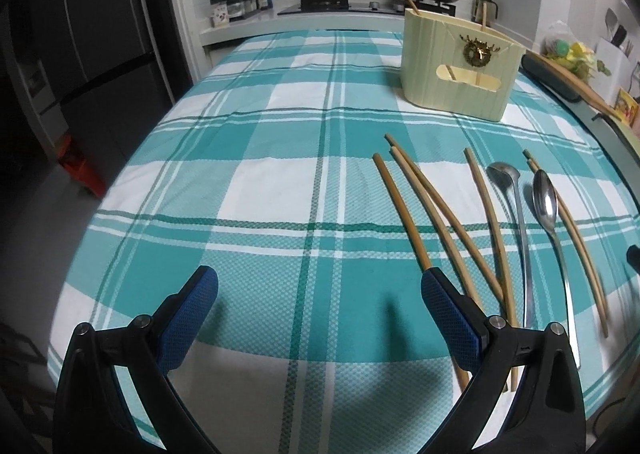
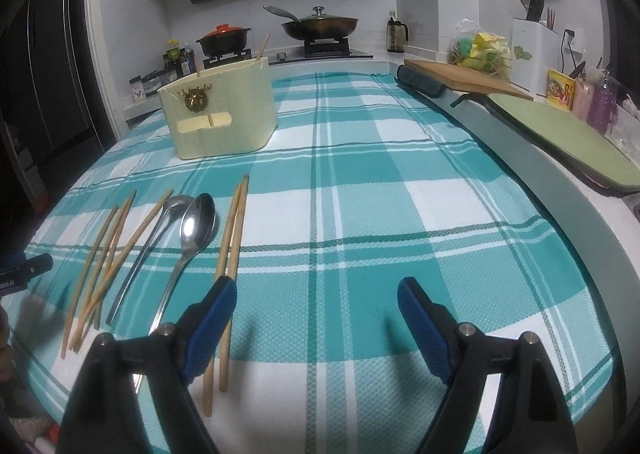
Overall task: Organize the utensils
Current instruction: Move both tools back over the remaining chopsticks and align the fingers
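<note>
Hovering grippers: left gripper (image 1: 319, 286) and right gripper (image 2: 316, 296) both gaping wide, nothing held
Utensils: bamboo chopsticks (image 1: 416, 214), two steel spoons (image 2: 198, 226) lying near, on teal checked cloth (image 1: 248, 190)
Holder: pale ribbed caddy (image 1: 460, 66), far side

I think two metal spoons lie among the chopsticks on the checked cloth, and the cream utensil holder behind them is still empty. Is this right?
Not quite. The cream utensil holder is not empty: chopsticks already stand in it, as the right wrist view shows. The two metal spoons do lie among the loose chopsticks on the checked cloth.
</note>
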### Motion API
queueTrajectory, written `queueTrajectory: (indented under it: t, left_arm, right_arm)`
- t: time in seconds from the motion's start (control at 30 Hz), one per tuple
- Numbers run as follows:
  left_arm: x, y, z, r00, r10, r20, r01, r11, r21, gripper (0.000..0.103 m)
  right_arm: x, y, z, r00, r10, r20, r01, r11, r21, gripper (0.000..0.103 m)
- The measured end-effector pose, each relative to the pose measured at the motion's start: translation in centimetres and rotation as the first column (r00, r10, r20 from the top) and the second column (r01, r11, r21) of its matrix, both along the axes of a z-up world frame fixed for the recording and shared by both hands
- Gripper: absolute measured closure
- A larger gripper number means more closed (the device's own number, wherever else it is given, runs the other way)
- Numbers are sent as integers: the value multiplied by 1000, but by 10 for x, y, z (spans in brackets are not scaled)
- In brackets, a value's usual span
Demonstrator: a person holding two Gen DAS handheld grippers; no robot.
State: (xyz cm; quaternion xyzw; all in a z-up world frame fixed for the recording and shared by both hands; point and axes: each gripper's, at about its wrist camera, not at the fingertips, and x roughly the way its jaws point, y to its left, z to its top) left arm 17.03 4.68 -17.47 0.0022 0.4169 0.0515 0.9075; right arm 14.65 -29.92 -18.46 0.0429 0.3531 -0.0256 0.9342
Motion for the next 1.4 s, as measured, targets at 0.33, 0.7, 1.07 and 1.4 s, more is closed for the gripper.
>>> queueTrajectory:
  t: [0.33,0.7,1.07,1.4]
  left_arm:
    - [5,2,-8,1000,18,-24,-18,1000,0,1]
    - [10,-2,-18,998,2,-57,-3,1000,-27,1]
    - [23,-15,-21,997,-19,-76,20,1000,8,1]
    - [31,-21,-34,994,-5,-110,11,999,49,0]
  right_arm:
    - [1,6,-1,999,33,-6,-33,999,-14,19]
    - [28,4,4,997,67,-49,-68,997,-21,20]
    - [81,41,-18,955,242,-169,-238,970,46,83]
    - [88,57,-27,938,250,-242,-270,962,-53,96]
